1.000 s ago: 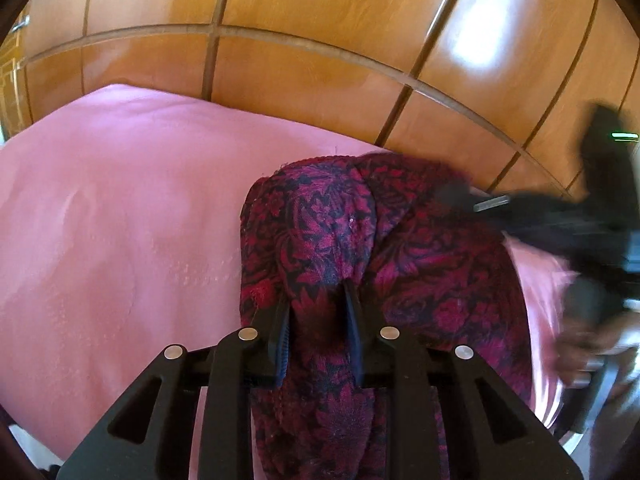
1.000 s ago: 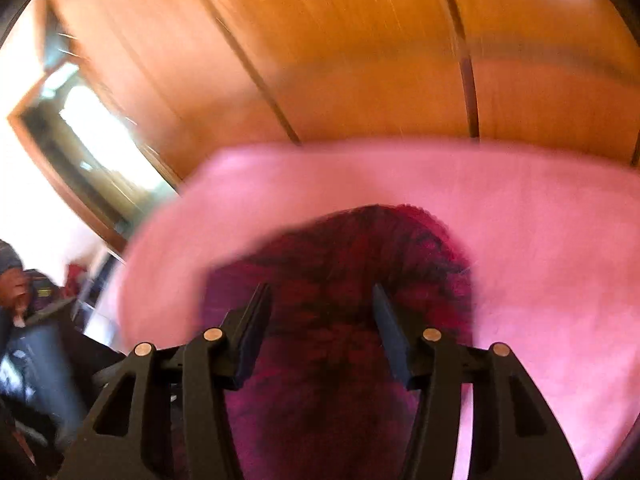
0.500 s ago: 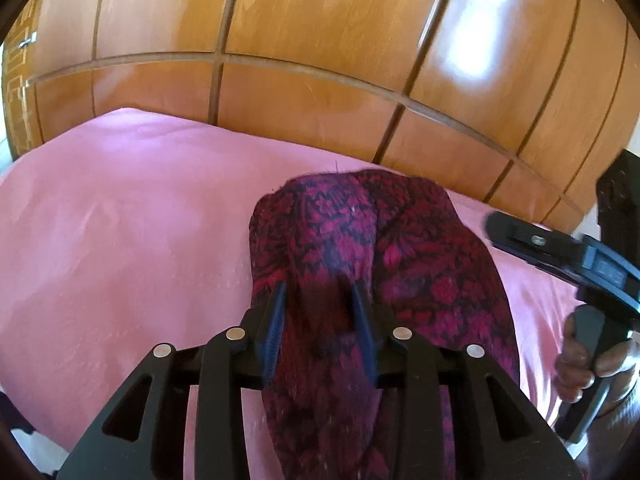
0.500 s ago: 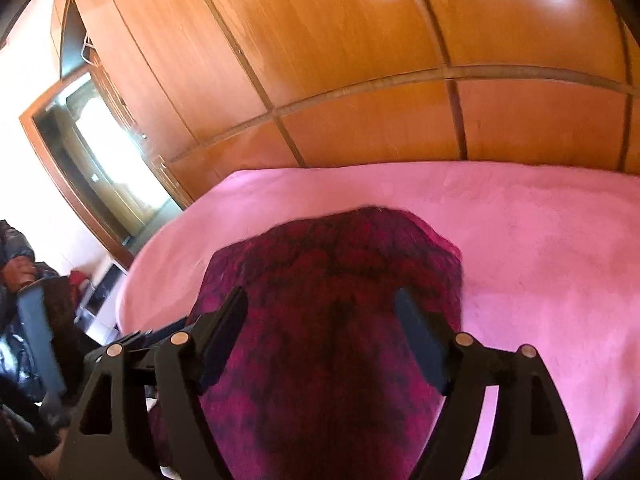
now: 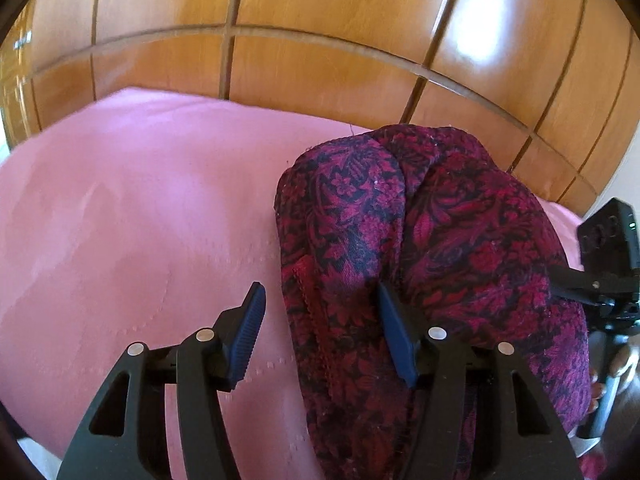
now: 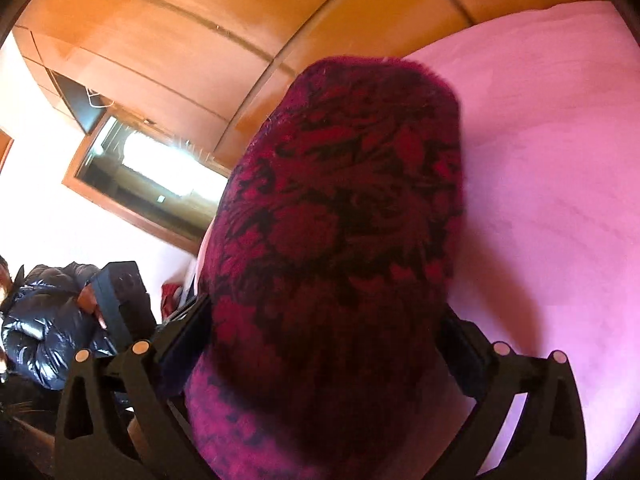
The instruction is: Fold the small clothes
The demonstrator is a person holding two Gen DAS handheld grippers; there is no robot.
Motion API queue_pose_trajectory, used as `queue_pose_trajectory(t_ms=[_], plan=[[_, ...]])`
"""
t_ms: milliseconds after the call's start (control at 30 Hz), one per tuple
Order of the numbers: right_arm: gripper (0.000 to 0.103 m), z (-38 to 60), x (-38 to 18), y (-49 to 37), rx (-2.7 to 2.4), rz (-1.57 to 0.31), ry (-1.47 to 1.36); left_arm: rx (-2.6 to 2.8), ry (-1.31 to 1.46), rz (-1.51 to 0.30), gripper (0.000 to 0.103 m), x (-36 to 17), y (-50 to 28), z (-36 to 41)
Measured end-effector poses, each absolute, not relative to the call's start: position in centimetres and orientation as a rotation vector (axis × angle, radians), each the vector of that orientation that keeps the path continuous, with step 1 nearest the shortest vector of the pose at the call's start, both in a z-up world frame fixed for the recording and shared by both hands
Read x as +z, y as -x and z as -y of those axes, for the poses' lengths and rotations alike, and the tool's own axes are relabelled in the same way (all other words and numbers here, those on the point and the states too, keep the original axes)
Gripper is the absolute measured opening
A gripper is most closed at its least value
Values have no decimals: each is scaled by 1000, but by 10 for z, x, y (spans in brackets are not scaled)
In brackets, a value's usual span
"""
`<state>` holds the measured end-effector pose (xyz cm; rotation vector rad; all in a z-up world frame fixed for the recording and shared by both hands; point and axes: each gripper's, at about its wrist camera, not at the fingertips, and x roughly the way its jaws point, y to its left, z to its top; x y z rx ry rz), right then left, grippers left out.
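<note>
Red-and-black floral garment (image 5: 460, 248) lies bunched and folded over on the pink bed cover (image 5: 140, 220), toward the right part of the left wrist view, with the wooden panelled wall (image 5: 320, 40) right behind the bed.

Left gripper (image 5: 320, 332): jaws have just been opening and stand apart now. The left finger (image 5: 246, 336) sits over bare pink cover, clear of the cloth. The right finger (image 5: 394, 336) lies against the top of the garment, with the garment's left edge in the gap between the two. No pinch (pads do not press the fabric from both sides).

Right gripper (image 6: 324, 340): jaws have just been opening too, now spread very wide. The garment (image 6: 340, 220) fills the gap between them and bulges up close to the lens, blurred. The pads are mostly hidden by the cloth, but the fingers sit out at the garment's flanks, no clamp on it visible.

Right gripper also shows at the right edge of the left wrist view, at the garment's far side, with fingers of the holding hand (image 5: 618, 364) below it.

Window (image 6: 148, 176) and a person in a shiny dark jacket (image 6: 40, 320) at left in the right wrist view.
</note>
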<state>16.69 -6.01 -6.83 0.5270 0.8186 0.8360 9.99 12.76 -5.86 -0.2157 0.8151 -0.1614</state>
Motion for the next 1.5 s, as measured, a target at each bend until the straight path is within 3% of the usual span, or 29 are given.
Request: queue_pose_trajectory(t_ms=[167, 233, 333, 500, 767, 833, 1000, 1033, 1067, 1200, 1300, 1367, 1500], plan=[[101, 44, -72, -182, 868, -841, -521, -219, 332, -804, 57, -71, -96, -145], [87, 45, -66, -177, 864, -835, -521, -276, 447, -794, 56, -79, -95, -158], [74, 49, -49, -156, 866, -780, -508, -346, 552, -763, 55, -83, -89, -162], [69, 65, -17, -127, 863, -676, -476, -434, 543, -722, 53, -59, -90, -136], [69, 185, 25, -86, 663, -470, -509, -702, 401, -725, 52, -11, -163, 16], [69, 227, 29, -78, 576, -428, -533, -749, 339, -736, 48, 0, -182, 65], [68, 322, 1, -67, 348, -401, -633, -823, 202, -832, 47, 2, -213, 188], [68, 335, -10, -66, 301, -418, -649, -816, 150, -875, 38, -7, -215, 213], [68, 351, -29, -66, 227, -459, -663, -767, 47, -920, 36, -23, -214, 240], [77, 368, -76, -53, 169, -517, -736, -754, 12, -889, 36, -47, -193, 260], [84, 367, -69, -40, 136, -521, -724, -732, 16, -871, 36, -42, -181, 255], [84, 366, -52, -31, 58, -512, -673, -705, -22, -838, 36, -36, -179, 257], [59, 340, 2, -10, -118, -413, -478, -684, -24, -793, 35, -28, -162, 259]])
